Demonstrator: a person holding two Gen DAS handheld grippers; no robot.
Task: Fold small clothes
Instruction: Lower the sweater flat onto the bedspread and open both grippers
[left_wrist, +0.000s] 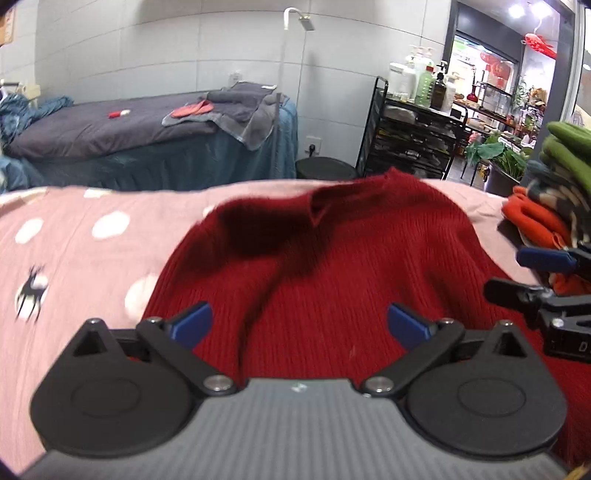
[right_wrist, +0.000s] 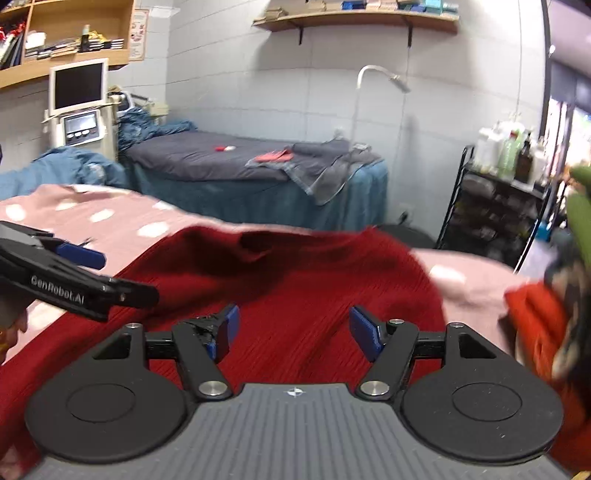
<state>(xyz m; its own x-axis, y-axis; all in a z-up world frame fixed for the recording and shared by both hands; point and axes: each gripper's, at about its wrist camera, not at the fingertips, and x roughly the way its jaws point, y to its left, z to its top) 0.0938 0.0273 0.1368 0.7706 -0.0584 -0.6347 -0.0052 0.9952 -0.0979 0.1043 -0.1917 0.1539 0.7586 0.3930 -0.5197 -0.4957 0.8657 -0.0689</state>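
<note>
A dark red ribbed knit garment (left_wrist: 332, 266) lies spread on a pink sheet with white dots (left_wrist: 74, 236). Part of it is folded over itself near the far edge. My left gripper (left_wrist: 299, 325) is open and empty just above the garment's near part. My right gripper (right_wrist: 290, 330) is open and empty too, above the same garment (right_wrist: 295, 280). Each gripper shows in the other's view: the right one at the right edge (left_wrist: 524, 277), the left one at the left edge (right_wrist: 92, 277).
A pile of folded clothes, orange (left_wrist: 535, 218) and green (left_wrist: 569, 147), sits at the right on the pink bed; it also shows in the right wrist view (right_wrist: 539, 317). Behind are a grey massage bed (right_wrist: 240, 162), a black trolley with bottles (left_wrist: 417, 122) and a round black bin (left_wrist: 325, 168).
</note>
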